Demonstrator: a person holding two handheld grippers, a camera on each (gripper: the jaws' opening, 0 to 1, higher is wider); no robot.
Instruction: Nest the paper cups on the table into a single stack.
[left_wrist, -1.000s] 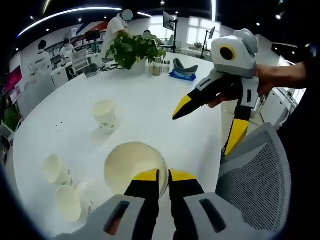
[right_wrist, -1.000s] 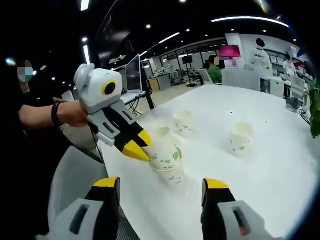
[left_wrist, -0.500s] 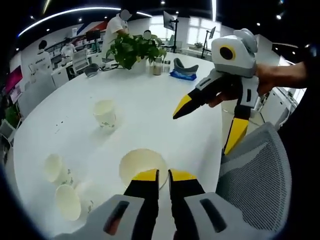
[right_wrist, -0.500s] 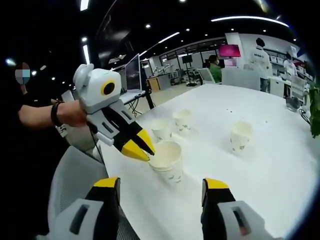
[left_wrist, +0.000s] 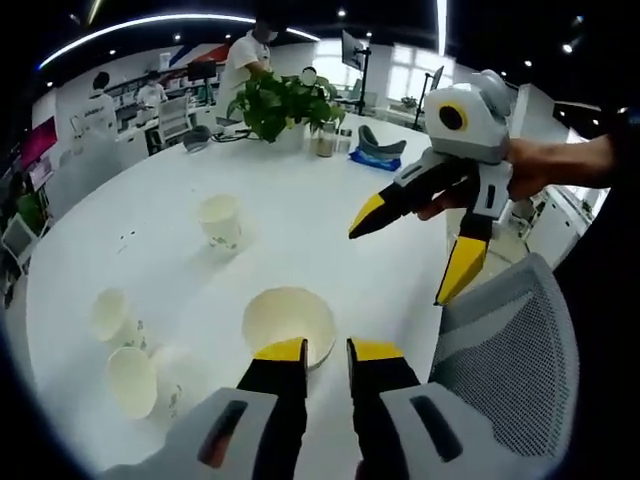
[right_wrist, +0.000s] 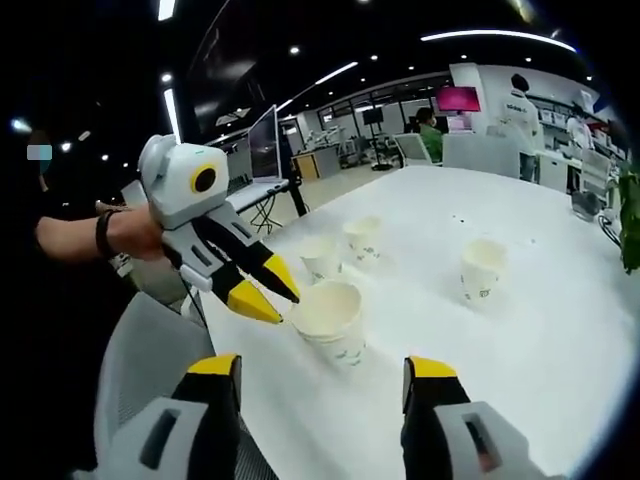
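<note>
Four cups on the white table (left_wrist: 300, 215): a short stack (left_wrist: 289, 327) near the edge plus three loose ones.
Left tongs (left_wrist: 326, 350) sit just off the stack's rim, tips slightly parted, pinching nothing; stack stands free, likely just set down so it serves as the base. Right tongs (right_wrist: 325, 372) hang spread wide and empty above the near edge, probably ready for the next pick. Loose cups: two close together left of the stack (left_wrist: 108, 314) (left_wrist: 132, 380), one farther out toward the plant (left_wrist: 221, 221). All upright, mouths up, so they should drop straight in.
</note>
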